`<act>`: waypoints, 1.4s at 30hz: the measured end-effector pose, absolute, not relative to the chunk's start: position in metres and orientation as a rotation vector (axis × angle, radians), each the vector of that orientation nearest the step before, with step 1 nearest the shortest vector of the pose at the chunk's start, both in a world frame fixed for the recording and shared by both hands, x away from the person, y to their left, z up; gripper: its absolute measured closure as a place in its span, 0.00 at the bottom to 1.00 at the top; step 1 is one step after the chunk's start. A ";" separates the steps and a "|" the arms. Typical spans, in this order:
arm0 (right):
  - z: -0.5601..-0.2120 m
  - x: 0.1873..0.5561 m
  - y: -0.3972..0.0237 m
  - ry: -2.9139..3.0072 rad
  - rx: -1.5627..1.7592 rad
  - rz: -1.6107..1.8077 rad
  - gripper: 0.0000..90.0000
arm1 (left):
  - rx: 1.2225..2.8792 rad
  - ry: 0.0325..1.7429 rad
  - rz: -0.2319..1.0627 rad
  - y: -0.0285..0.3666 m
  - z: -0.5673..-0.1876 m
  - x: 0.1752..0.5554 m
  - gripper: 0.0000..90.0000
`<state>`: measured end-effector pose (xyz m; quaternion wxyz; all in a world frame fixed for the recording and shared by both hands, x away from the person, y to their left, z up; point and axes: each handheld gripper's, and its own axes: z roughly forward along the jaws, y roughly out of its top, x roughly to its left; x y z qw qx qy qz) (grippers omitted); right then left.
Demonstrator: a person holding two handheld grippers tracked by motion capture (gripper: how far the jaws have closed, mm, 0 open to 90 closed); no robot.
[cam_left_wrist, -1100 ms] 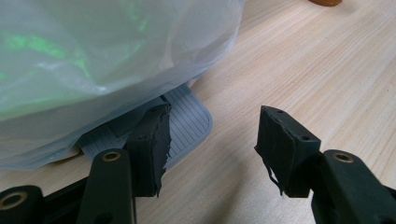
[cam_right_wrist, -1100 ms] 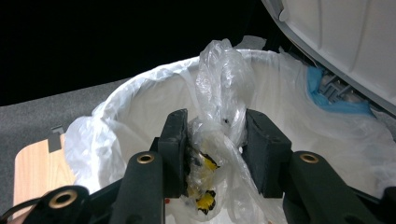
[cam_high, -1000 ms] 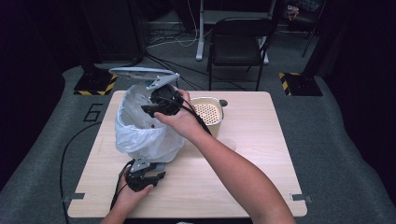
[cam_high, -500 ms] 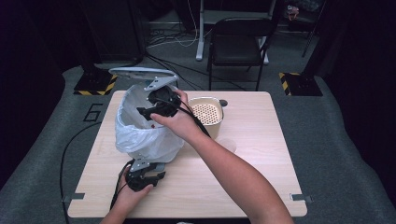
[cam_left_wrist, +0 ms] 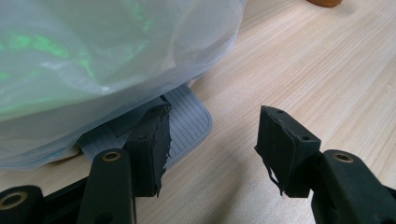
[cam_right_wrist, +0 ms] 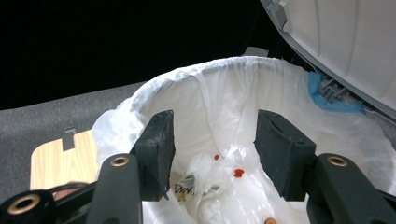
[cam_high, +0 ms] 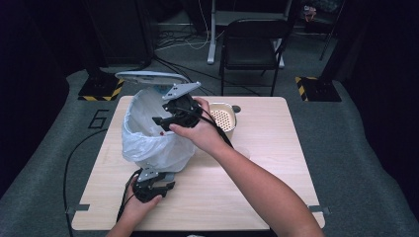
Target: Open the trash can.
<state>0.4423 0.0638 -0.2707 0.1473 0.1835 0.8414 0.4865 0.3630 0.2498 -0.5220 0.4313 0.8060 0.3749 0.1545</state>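
**Right tool over open bin, left tool on pedal**

At the lower left of the high view your left tool (cam_high: 157,183) sits low on the bench (cam_high: 276,187), right at the foot of the bin (cam_high: 148,143). In the left gripper view one of its jaws rests on the grey ribbed pedal (cam_left_wrist: 187,122) that sticks out from under the bag-covered bin; the other jaw stands over bare wood. A gap shows between the jaws, nothing is pinched in it, and they sit near their narrowest setting.

Above that, centre left in the high view, your right tool (cam_high: 165,121) hangs over the bin's mouth, jaws pointing left. Its jaws have just been moving, opening and then easing in a little; they stand apart with nothing between them. The right gripper view looks down into the white bag (cam_right_wrist: 219,98): crumpled wrappers (cam_right_wrist: 205,186) and a few small red bits (cam_right_wrist: 238,173) lie at the bottom.

The lid (cam_high: 148,76) stands raised at the bin's far edge. Just right of the bin sits a cream pot (cam_high: 225,118) with a perforated insert.
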 end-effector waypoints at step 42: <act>-0.315 0.418 -0.083 2.278 0.746 1.313 0.40 | 1.973 1.001 0.349 0.247 -0.523 0.359 0.49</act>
